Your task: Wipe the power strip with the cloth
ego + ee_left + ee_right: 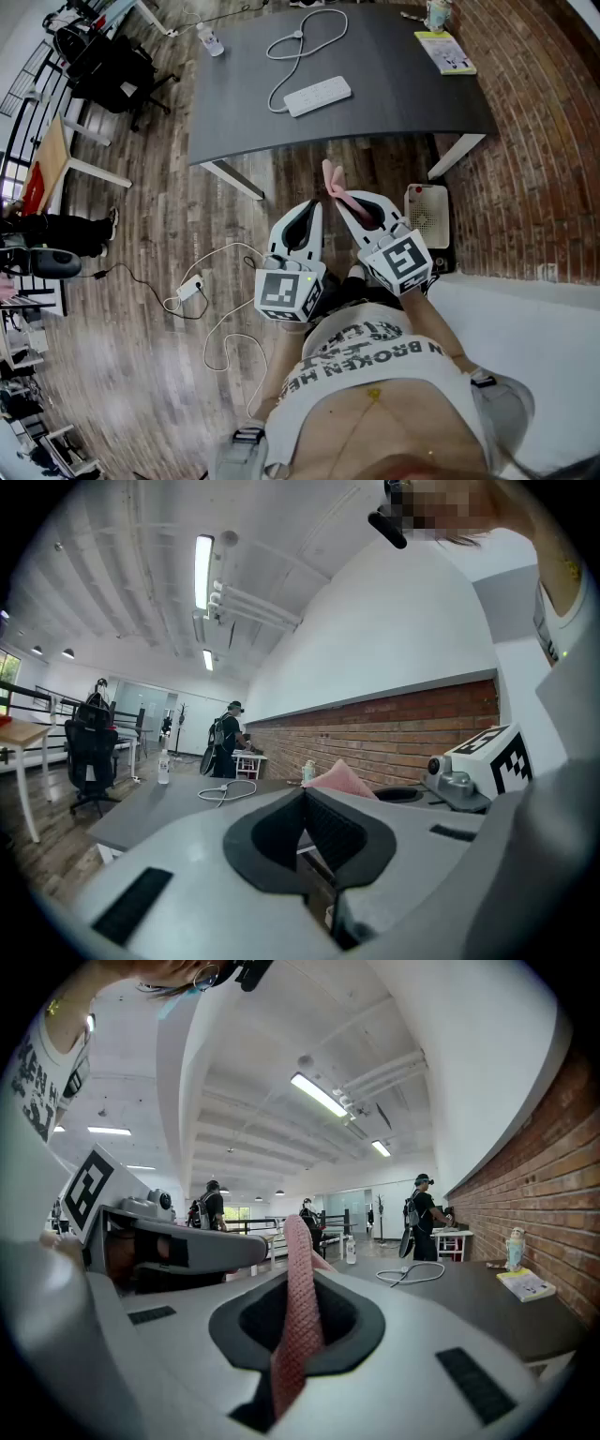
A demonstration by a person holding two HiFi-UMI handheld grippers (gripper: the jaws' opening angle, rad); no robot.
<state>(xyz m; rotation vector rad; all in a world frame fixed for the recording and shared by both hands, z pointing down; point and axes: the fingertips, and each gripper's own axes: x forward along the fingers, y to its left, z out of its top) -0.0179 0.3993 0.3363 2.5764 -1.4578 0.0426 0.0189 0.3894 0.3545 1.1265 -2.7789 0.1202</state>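
Note:
A white power strip (318, 96) lies on the dark grey table (375, 94), its white cable (305, 42) looping behind it. Both grippers hang over the wooden floor, short of the table's near edge. My right gripper (337, 196) is shut on a pink cloth (333, 180), which stands up between its jaws in the right gripper view (300, 1297). Beside it on the left, my left gripper (315, 208) is shut with nothing in it; its jaws meet in the left gripper view (303, 794). The power strip cable (411, 1272) shows on the table ahead.
On the table's far right lie a yellow booklet (446, 51) and a bottle (436, 13). A clear bottle (210, 39) stands at its far left corner. A second power strip with cables (190, 288) lies on the floor. A white box (427, 210) sits by the brick wall. People stand in the room's back.

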